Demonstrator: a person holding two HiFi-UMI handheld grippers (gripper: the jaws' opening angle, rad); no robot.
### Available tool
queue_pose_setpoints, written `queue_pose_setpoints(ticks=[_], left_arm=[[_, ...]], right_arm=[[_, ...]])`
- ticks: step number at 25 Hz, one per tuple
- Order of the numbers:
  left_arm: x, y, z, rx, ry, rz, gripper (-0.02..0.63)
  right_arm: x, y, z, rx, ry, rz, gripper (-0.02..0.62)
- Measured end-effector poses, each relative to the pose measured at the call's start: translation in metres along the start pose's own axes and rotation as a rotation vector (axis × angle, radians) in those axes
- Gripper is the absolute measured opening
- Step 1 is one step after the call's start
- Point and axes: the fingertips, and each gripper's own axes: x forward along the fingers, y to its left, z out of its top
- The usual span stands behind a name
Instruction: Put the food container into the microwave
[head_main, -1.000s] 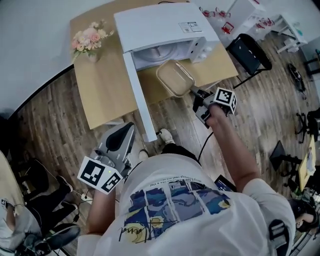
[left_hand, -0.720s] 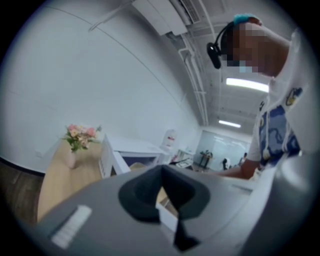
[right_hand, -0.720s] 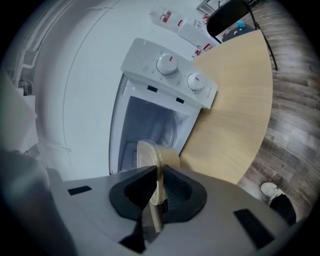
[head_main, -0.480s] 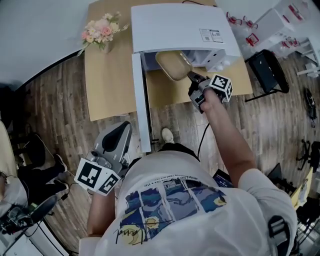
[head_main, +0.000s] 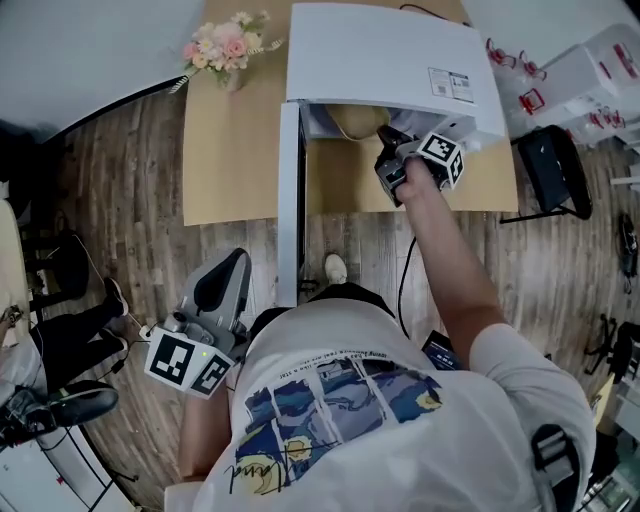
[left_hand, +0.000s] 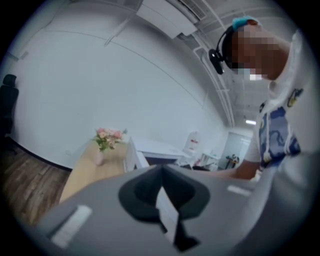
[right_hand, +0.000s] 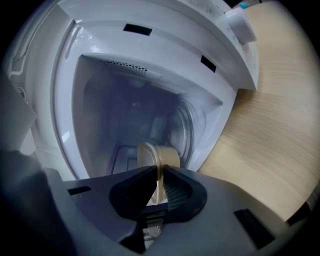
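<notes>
The white microwave (head_main: 390, 60) stands on a wooden table (head_main: 230, 150) with its door (head_main: 289, 200) swung open toward me. The beige food container (head_main: 358, 120) sits half inside the opening, under the top edge. My right gripper (head_main: 393, 148) is shut on the container's near rim. In the right gripper view the container (right_hand: 160, 157) stands edge-on between the pads of that gripper (right_hand: 159, 172), inside the white cavity (right_hand: 130, 110). My left gripper (head_main: 232, 262) hangs low at my left side over the floor, away from the table; in its own view the left gripper (left_hand: 161, 169) has jaws that meet with nothing held.
A vase of pink flowers (head_main: 228, 45) stands at the table's far left corner, and the flowers (left_hand: 106, 139) also show in the left gripper view. A black chair (head_main: 555, 170) is right of the table. Another person's legs (head_main: 60, 340) are at the left on the wooden floor.
My right gripper has carried the container forward from in front of the microwave into its opening. The left gripper has stayed low at my side, turning slightly.
</notes>
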Motion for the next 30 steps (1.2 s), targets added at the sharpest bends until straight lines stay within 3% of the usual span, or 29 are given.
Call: queue_pose_setpoints(ticks=[12,21,25,30], left_arm=[[-0.011,0.011,-0.005,-0.026,-0.001,0.092,0.008],[-0.01,0.019,-0.004,-0.013,0.012,0.1,0.008],[-0.009,0.02,-0.004,-0.006,0.022,0.09,0.008],[-0.011,0.024,-0.004,-0.009,0.029,0.066,0.008]], right_arm=[[0.037,0.004,0.007,0.053,-0.027,0.011,0.038],[0.048,0.002,0.008,0.073,-0.054,0.04,0.049],[0.048,0.005,0.009,0.088,-0.074,0.081,0.135],[0.04,0.004,0.006,0.091,-0.096,0.086,0.16]])
